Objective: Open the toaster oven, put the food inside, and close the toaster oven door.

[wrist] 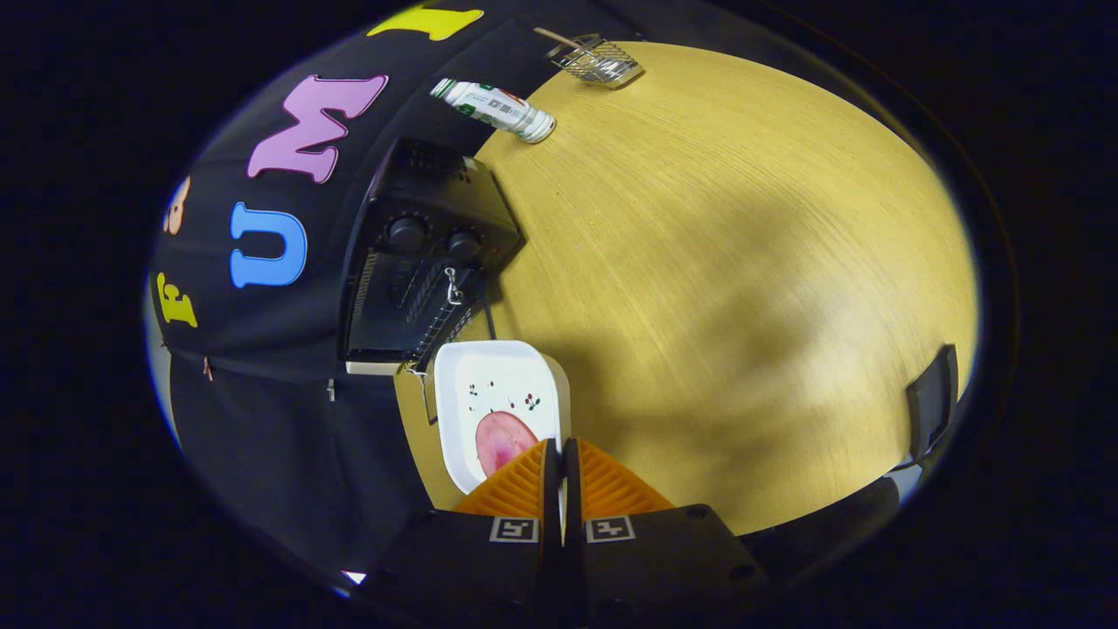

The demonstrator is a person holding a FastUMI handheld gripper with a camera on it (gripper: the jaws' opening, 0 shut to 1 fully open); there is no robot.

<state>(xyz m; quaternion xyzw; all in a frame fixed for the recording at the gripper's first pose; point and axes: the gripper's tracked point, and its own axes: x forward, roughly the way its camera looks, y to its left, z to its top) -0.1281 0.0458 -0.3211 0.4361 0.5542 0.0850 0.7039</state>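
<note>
Wooden table (742, 288) | gripper (560, 454) fingers pressed together, pinching the near rim of the white plate (489, 384) | pink food (500, 437) on the plate, just ahead of the fingers | black oven (419, 253) beyond the plate, against the cloth wall | bottle (493, 109) lying on its side and wire basket (596, 61) farther off

Yellow wood-grain tabletop (742, 262), broad soft shadows across its near half. Black cloth wall (288, 393) hangs along the left side. Far end of table: lying plastic bottle (493, 109) and small wire basket (596, 59). Dark bracket-like object (930, 406) at right edge.
</note>
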